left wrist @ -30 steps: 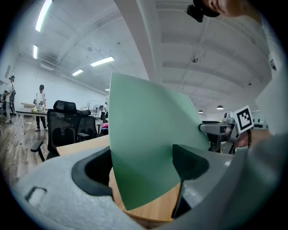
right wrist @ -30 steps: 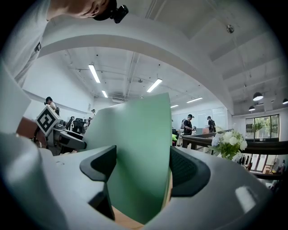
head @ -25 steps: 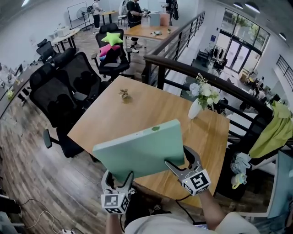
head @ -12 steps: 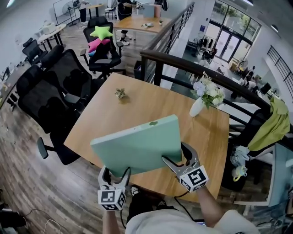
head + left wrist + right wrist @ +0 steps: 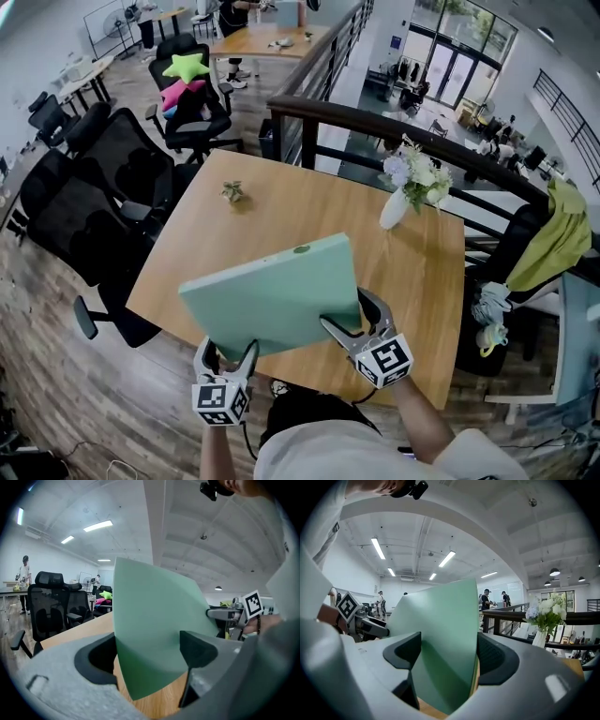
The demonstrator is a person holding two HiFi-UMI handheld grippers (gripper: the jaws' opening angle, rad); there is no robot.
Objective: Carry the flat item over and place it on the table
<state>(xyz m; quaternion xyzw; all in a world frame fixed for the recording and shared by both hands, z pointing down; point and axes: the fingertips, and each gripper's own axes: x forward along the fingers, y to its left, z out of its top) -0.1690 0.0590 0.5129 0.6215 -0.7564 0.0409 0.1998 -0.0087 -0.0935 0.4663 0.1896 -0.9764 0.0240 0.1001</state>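
A flat pale-green board is held tilted above the near edge of the wooden table. My left gripper is shut on its near left corner. My right gripper is shut on its near right corner. In the left gripper view the green board stands between the dark pads, with the right gripper behind it. In the right gripper view the board fills the gap between the pads, and the left gripper shows at the far side.
A white vase of flowers stands at the table's far right. A small plant sits at the far left. Black office chairs crowd the left side. A dark railing runs behind the table. A yellow-green cloth hangs at right.
The board and both grippers have stayed together while the view shifted; the table now sits slightly farther under the board, and I have stepped closer to its near edge.
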